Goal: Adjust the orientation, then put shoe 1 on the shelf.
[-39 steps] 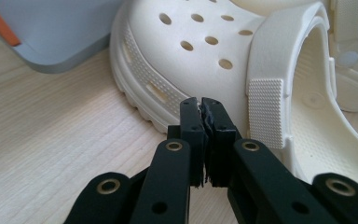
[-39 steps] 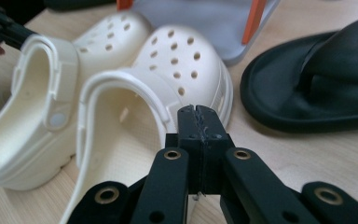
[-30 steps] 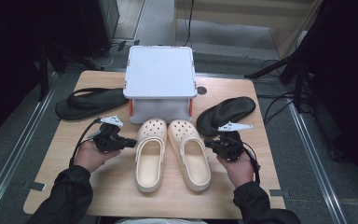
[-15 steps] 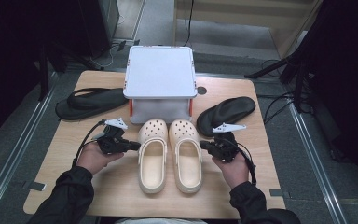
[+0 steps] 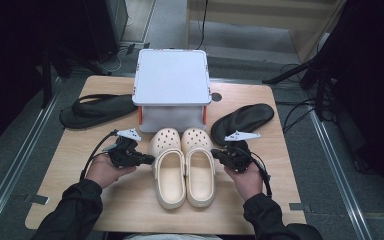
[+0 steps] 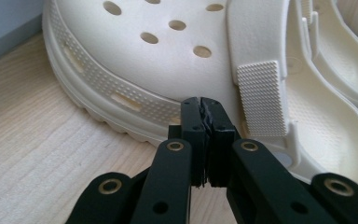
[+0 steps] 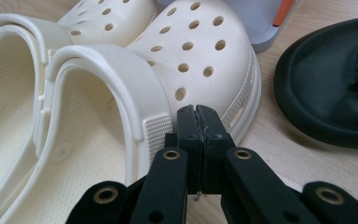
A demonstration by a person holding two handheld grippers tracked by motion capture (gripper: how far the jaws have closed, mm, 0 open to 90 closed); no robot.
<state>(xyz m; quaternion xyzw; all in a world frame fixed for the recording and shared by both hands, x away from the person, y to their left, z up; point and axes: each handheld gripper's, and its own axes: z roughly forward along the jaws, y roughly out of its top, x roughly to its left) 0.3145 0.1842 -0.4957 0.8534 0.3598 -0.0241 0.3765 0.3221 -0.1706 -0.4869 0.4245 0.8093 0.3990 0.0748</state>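
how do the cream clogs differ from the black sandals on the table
The cream clogs sit together, side by side, at the table's middle; the black sandals are split, one left of the grey box, one right of it. The clogs have holed, closed toes and stand tall; the sandals lie low and flat. Both pairs rest on the wooden table.

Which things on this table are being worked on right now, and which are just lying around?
In the job:
left tongs, shut
right tongs, shut
left cream clog
right cream clog

Lying about:
left black sandal
right black sandal
grey lidded box
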